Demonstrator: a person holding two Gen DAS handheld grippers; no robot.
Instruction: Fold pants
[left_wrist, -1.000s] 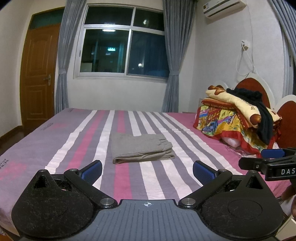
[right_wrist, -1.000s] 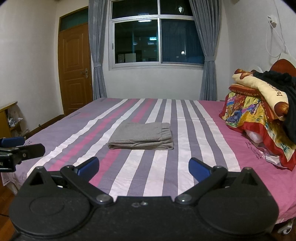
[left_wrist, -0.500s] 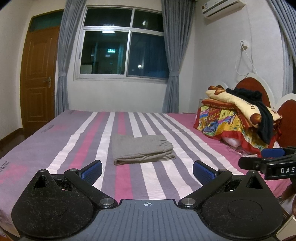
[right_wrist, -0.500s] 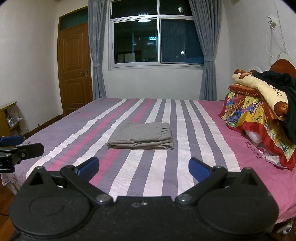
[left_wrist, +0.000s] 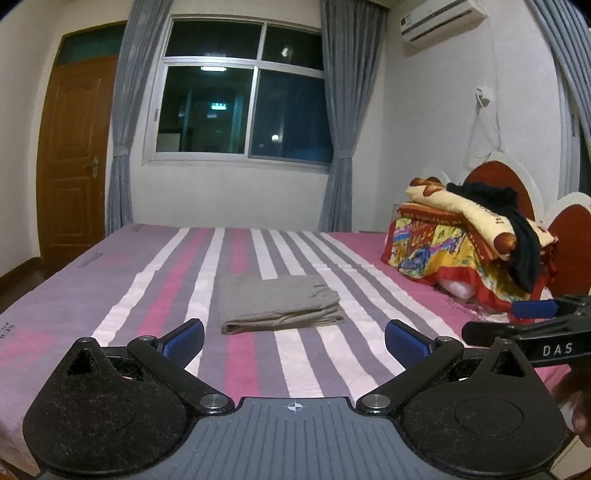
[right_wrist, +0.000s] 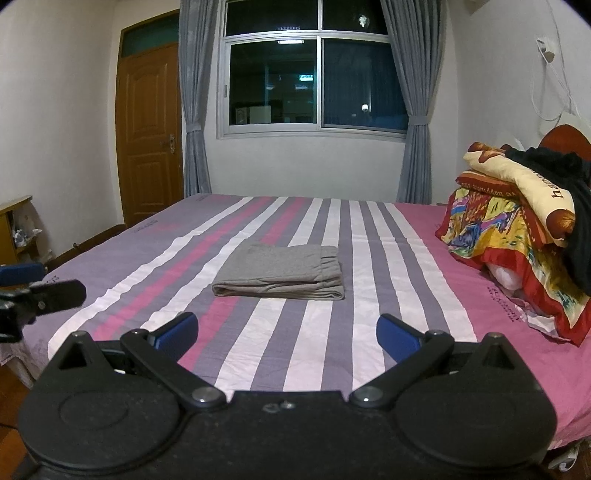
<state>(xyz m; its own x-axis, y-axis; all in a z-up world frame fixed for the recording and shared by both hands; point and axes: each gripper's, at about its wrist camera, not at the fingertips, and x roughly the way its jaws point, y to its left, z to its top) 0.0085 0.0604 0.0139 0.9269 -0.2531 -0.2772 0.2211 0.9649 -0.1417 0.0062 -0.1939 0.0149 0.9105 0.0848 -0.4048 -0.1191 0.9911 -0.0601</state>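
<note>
From the left wrist, the left gripper (left_wrist: 293, 338) is spread wide and empty over the near edge of the striped bed (left_wrist: 110, 295), with the folded grey pants (left_wrist: 277, 302) lying clear ahead mid-bed, the right gripper (left_wrist: 532, 317) at the right edge and a quilt pile (left_wrist: 461, 240) by the headboard. From the right wrist, the right gripper (right_wrist: 287, 332) is likewise wide apart, gripping nothing; the pants (right_wrist: 280, 271) lie unobstructed ahead, the left gripper (right_wrist: 33, 286) at left, quilts (right_wrist: 509, 221) at right.

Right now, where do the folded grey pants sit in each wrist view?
Left wrist: folded grey pants lie centre frame on the striped bedsheet, beyond the open left gripper.
Right wrist: the pants lie centre frame, slightly left, beyond the open right gripper.
Shared landmark: the pile of colourful bedding at the right of both views.
</note>
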